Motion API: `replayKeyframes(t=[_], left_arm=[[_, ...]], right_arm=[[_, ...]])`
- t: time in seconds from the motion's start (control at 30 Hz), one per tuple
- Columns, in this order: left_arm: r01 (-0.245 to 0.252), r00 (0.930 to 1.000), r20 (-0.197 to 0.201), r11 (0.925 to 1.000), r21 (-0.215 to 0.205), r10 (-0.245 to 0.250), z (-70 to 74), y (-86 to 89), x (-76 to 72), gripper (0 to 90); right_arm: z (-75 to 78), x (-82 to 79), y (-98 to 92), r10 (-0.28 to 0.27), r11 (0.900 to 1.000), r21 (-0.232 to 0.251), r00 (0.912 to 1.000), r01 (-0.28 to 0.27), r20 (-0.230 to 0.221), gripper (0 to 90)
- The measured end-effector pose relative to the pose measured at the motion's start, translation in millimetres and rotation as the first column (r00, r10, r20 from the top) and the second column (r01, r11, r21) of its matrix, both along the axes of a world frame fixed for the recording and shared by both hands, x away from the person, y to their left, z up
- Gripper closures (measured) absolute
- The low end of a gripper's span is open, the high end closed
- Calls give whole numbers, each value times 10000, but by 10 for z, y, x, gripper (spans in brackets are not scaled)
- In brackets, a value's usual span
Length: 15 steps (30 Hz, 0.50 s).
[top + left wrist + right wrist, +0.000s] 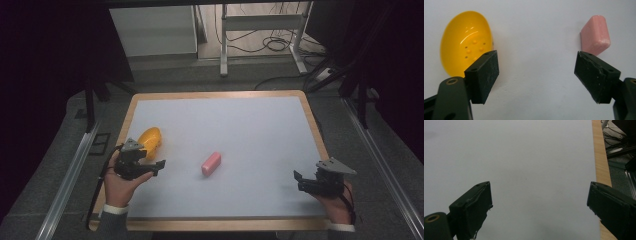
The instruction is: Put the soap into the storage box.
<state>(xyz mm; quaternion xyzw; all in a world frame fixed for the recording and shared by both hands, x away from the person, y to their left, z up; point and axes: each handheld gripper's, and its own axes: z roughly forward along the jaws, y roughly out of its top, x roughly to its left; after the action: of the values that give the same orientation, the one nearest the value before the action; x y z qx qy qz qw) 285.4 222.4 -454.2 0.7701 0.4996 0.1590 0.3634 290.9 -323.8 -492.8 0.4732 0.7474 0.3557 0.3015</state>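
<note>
Fingers of both grippers spread apart, left gripper (150, 162) beside empty yellow bowl (150, 138), pink block (211, 163) apart

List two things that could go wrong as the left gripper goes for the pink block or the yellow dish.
1. The left gripper is open between the shiny yellow plastic oval dish and the pink rounded soap-like block; closing now would probably grab nothing.
2. The dish lies loose on the smooth white table mat, so a jaw nudging its rim may slide it away.
</note>
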Motion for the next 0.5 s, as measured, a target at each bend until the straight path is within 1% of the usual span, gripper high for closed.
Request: replayKeyframes(t=[0.1,0.23,0.33,0.4,0.5], left_arm=[[96,9999,-60,9999,101,-95,40,-79,24,201],[348,9993,-129,9990,283,-345,89,-184,66,199],[497,9985,-235,9979,411,-488,100,-271,100,198],[653,9976,-256,9970,410,-643,101,-331,122,197],[933,9953,-326,9941,558,-916,97,-421,157,199]], right_arm=[[1,-2,-6,-22,10000,22,10000,22,16,57],[-7,-2,-19,-111,9999,-11,9999,111,-26,56],[-11,0,-21,-107,9999,-13,9999,107,-33,56],[-17,2,-18,-80,10000,-43,10000,79,-55,56],[-23,3,-7,-61,10000,-45,10000,61,-62,56]])
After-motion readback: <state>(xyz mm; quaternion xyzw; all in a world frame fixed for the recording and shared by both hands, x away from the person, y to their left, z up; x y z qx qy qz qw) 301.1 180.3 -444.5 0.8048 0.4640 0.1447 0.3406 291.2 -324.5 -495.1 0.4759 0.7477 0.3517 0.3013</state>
